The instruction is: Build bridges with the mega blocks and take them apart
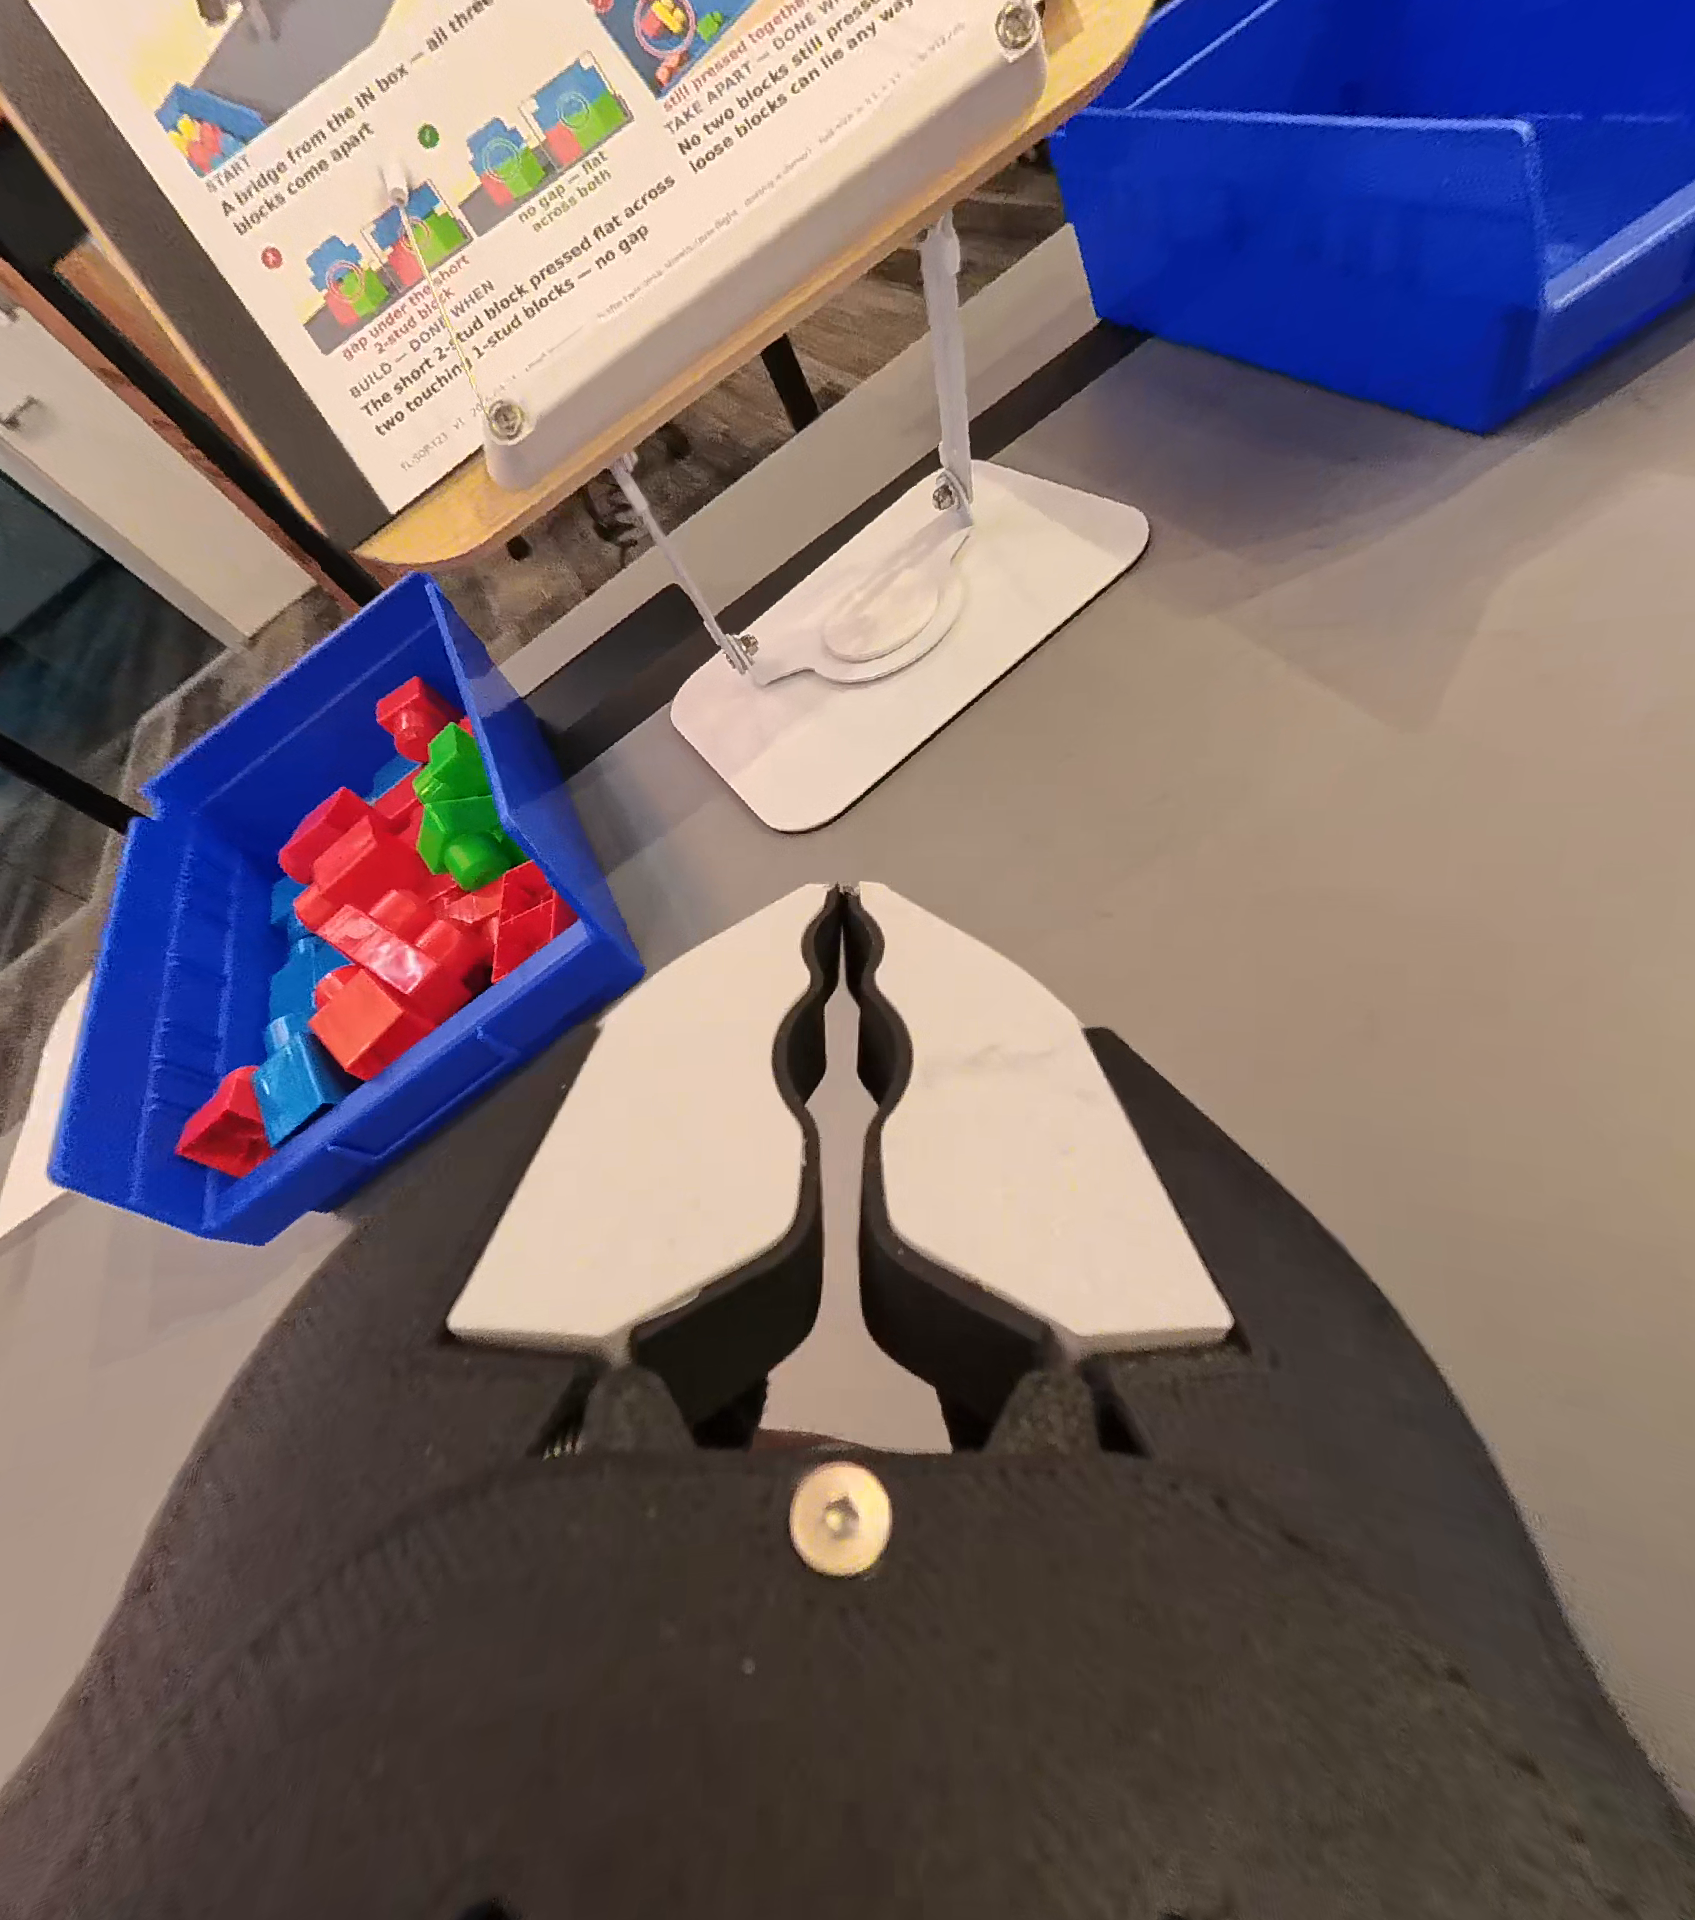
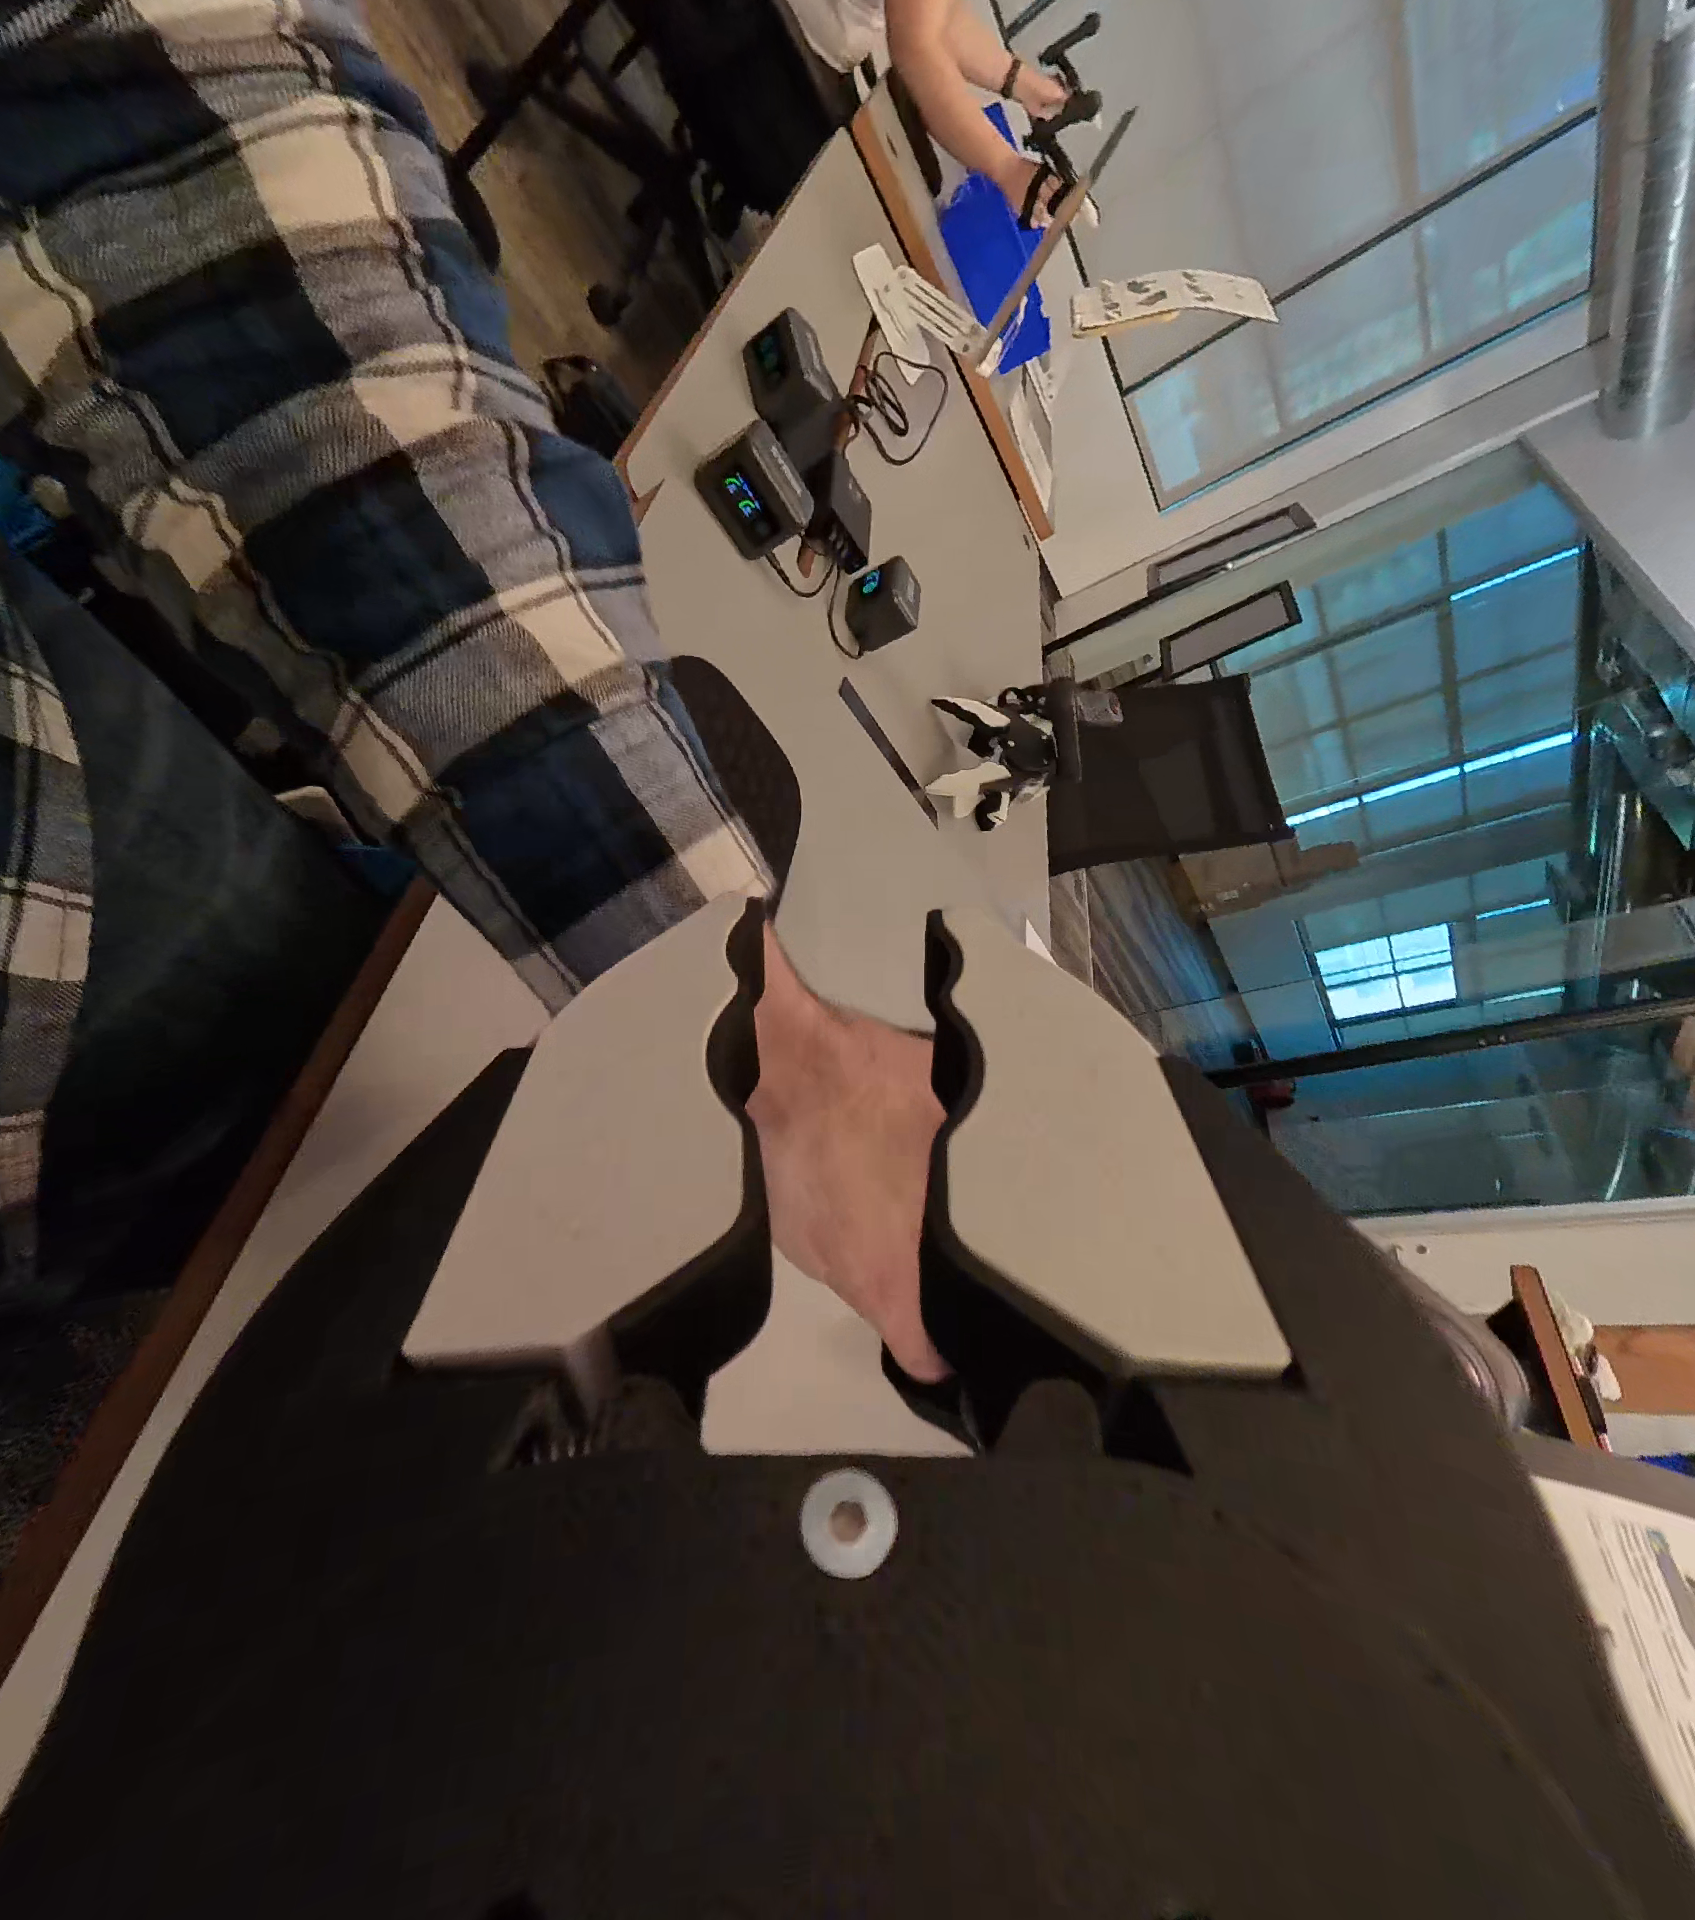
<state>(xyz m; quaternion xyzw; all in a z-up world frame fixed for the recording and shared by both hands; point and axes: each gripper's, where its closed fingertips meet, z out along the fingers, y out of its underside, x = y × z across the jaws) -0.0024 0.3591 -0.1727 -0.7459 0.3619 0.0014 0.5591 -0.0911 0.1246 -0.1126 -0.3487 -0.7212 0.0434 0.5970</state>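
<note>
The surface [image 1: 1342, 935] was a plain grey tabletop with a dark edge, standing in an office-like room with patterned carpet, white cabinets, and, in the right wrist view, tall glass walls and a metal duct. Two blue bins stood on it: a small one [image 1: 531, 727] at the left, tilted and heaped with mega blocks [image 1: 375, 935], and a larger one [image 1: 1342, 260] at the far right, whose inside showed only blue walls. The blocks lay jumbled, mostly red, with several blue ones and one green cluster [image 1: 458, 800]; an exact count could not be made. Between the bins stood one white stand [image 1: 926, 665] carrying an illustrated instruction sheet [image 1: 510, 208]. The left gripper [image 1: 841, 894] hovered over bare grey top just right of the small bin, its fingers pressed together on nothing. The right gripper [image 2: 843, 925] was turned sideways, fingers spread apart and bare, with a hand [image 2: 843, 1122] and a plaid sleeve [image 2: 303, 468] behind them. On a neighbouring table [image 2: 884, 831] sat three dark chargers [image 2: 770, 436] and another gripper [image 2: 999, 758].
</note>
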